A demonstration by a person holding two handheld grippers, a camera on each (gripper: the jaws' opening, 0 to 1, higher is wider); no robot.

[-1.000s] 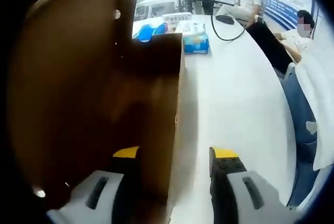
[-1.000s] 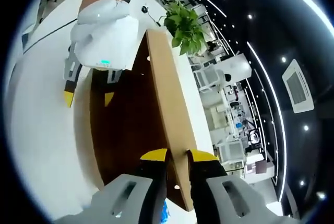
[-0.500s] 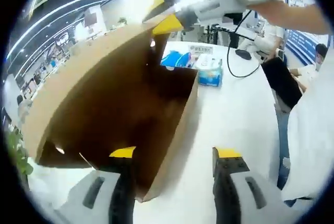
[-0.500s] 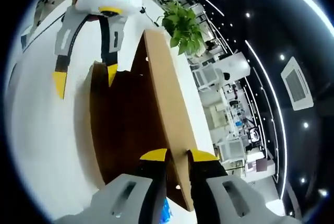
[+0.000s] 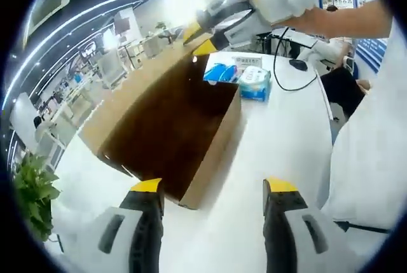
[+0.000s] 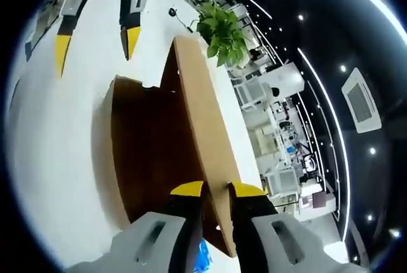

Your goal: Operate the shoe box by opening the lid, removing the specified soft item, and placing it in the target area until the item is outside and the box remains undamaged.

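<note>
The right gripper (image 6: 215, 189) pinches the raised lid (image 6: 202, 134); the left gripper (image 5: 215, 186) hovers, jaws spread.

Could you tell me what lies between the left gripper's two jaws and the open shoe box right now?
In the left gripper view, only bare white table lies between the left gripper and the shoe box; the box's near corner sits just beyond one jaw tip.

Dark ceiling (image 6: 331, 44) with light strips; potted plant (image 6: 224, 28).

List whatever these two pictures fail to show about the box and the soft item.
- Left gripper view: the brown cardboard shoe box interior is in dark shadow; no soft item can be made out.
- Right gripper view: the raised cardboard lid, pinched by the right claw, hides the box's far side.
- Blue packets: print too small.
</note>
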